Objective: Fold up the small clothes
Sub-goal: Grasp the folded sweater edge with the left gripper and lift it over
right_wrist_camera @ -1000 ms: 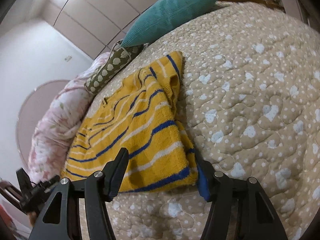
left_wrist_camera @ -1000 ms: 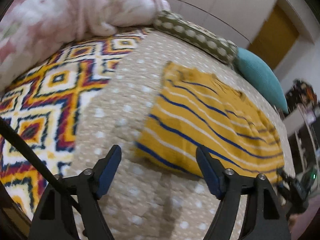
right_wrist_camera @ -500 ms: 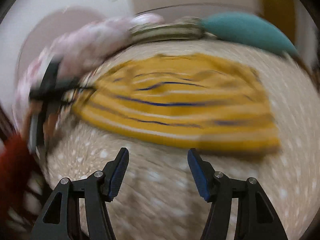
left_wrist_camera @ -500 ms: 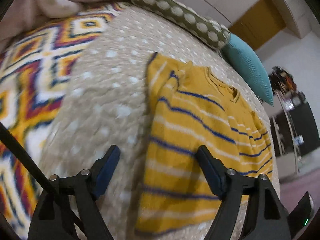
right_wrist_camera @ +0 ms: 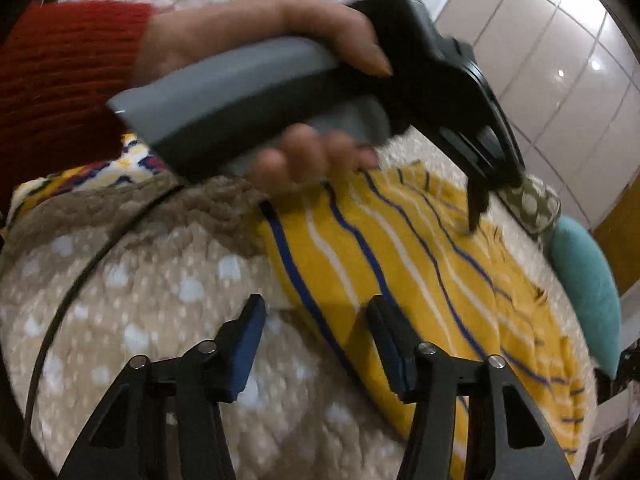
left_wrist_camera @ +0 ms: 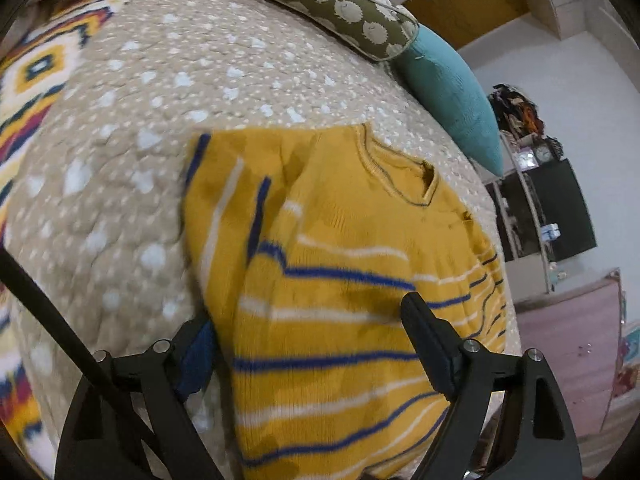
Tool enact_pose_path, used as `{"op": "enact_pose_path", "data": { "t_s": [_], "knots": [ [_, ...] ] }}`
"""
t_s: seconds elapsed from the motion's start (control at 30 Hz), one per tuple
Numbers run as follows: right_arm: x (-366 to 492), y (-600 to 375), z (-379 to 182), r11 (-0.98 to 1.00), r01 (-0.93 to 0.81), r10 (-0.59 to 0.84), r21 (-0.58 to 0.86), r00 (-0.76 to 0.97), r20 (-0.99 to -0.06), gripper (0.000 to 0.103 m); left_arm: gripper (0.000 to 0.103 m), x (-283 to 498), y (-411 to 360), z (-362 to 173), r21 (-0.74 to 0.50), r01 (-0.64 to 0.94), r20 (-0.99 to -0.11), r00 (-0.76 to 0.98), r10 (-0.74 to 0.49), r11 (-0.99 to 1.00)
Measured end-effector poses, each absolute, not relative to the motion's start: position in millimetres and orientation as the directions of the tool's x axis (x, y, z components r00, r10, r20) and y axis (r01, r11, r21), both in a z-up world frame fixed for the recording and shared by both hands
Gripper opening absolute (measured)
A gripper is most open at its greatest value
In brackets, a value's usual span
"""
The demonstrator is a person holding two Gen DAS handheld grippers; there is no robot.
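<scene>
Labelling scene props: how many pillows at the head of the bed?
2: a green spotted pillow along the top edge, and a teal pillow just right of it. Others may lie out of frame.

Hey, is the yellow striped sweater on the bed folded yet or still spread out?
Partly folded: the yellow striped sweater lies flat on the quilt with one sleeve turned in over its body, neckline still showing.

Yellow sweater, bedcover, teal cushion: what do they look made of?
Sweater: knit, probably wool or acrylic; ribbed texture shows in the fabric and neckline, matte, with blue and white stripes. Bedcover: quilted fabric, likely cotton or polyester; puffy stitched pockets, pale printed spots, matte. Cushion: fine knit or woven cover by its ribbed surface; the fibre can't be told.
</scene>
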State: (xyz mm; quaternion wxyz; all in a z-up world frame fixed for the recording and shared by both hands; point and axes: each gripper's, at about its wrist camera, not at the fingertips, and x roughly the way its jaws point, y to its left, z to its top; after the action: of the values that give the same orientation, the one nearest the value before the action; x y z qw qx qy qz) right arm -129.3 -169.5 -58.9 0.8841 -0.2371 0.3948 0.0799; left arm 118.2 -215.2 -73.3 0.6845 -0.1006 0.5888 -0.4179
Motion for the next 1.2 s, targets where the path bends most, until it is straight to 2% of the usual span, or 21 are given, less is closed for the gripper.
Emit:
{"op": "enact_pose_path", "data": {
  "t_s": [0.07, 0.1, 0.13, 0.17, 0.2, 0.23, 0.5, 0.67, 0.8, 0.87, 0.97, 1.1, 1.2],
  "knots": [
    [-121.8, -164.2, -62.1, 0.874, -0.324, -0.054, -0.361, 0.675, -0.736, 0.05, 0.083, 123.6, -213.5, -74.8, -0.649, 0.437, -0.711, -0.057, -0.701, 0.623],
    [-118.7, -162.9, -63.6, 0.876, -0.322, -0.055, -0.359, 0.674, -0.737, 0.042, 0.071, 125.3, -213.1, -74.6, -0.65, 0.432, -0.711, -0.054, -0.701, 0.625],
    [-117.5, -162.1, -64.4, 0.878, -0.32, -0.055, -0.357, 0.673, -0.738, 0.032, 0.047, 126.8, -212.3, -74.7, -0.642, 0.434, -0.718, -0.049, -0.695, 0.632],
    [-115.9, -161.5, -64.9, 0.879, -0.315, -0.058, -0.357, 0.674, -0.737, 0.026, 0.035, 127.7, -210.8, -75.8, -0.621, 0.434, -0.738, -0.042, -0.674, 0.652],
    [-113.3, -161.5, -65.0, 0.88, -0.307, -0.067, -0.362, 0.675, -0.735, 0.014, 0.024, 128.8, -208.7, -77.4, -0.613, 0.425, -0.748, -0.04, -0.662, 0.666],
    [-111.7, -163.9, -63.1, 0.886, -0.302, -0.06, -0.351, 0.676, -0.735, 0.01, 0.02, 129.9, -206.5, -76.7, -0.622, 0.412, -0.742, -0.039, -0.669, 0.666],
    [-120.0, -219.9, -12.2, 0.972, -0.165, 0.014, -0.17, 0.757, -0.653, 0.007, 0.015, 105.2, -232.4, -8.2, -0.559, 0.457, -0.752, 0.073, -0.655, 0.692],
    [-155.4, -287.8, 26.3, 0.997, -0.036, -0.01, -0.067, 0.813, -0.582, 0.007, 0.014, 63.4, -314.6, 44.5, -0.499, 0.574, -0.755, 0.081, -0.651, 0.649],
    [-199.7, -364.6, 40.7, 0.992, 0.123, -0.089, 0.025, 0.83, -0.55, 0.007, 0.014, 17.9, -401.6, 59.5, -0.461, 0.671, -0.764, 0.033, -0.644, 0.581],
    [-226.9, -404.5, 38.0, 0.975, 0.216, -0.15, 0.058, 0.823, -0.548, 0.007, 0.015, -10.4, -445.8, 55.5, -0.449, 0.711, -0.771, -0.002, -0.637, 0.541],
    [-257.1, -457.9, 20.0, 0.934, 0.332, -0.197, 0.128, 0.782, -0.591, 0.007, 0.022, -38.9, -498.0, 33.2, -0.46, 0.707, -0.796, -0.06, -0.602, 0.537],
    [-269.7, -508.7, -24.8, 0.865, 0.377, -0.063, 0.331, 0.735, -0.675, 0.007, 0.025, -63.4, -516.7, 11.8, -0.481, 0.689, -0.805, -0.102, -0.584, 0.543],
    [-274.5, -523.7, -42.6, 0.813, 0.388, 0.006, 0.433, 0.739, -0.674, 0.008, 0.035, -71.7, -494.8, 21.1, -0.521, 0.665, -0.775, -0.108, -0.622, 0.534]
  ]
}}
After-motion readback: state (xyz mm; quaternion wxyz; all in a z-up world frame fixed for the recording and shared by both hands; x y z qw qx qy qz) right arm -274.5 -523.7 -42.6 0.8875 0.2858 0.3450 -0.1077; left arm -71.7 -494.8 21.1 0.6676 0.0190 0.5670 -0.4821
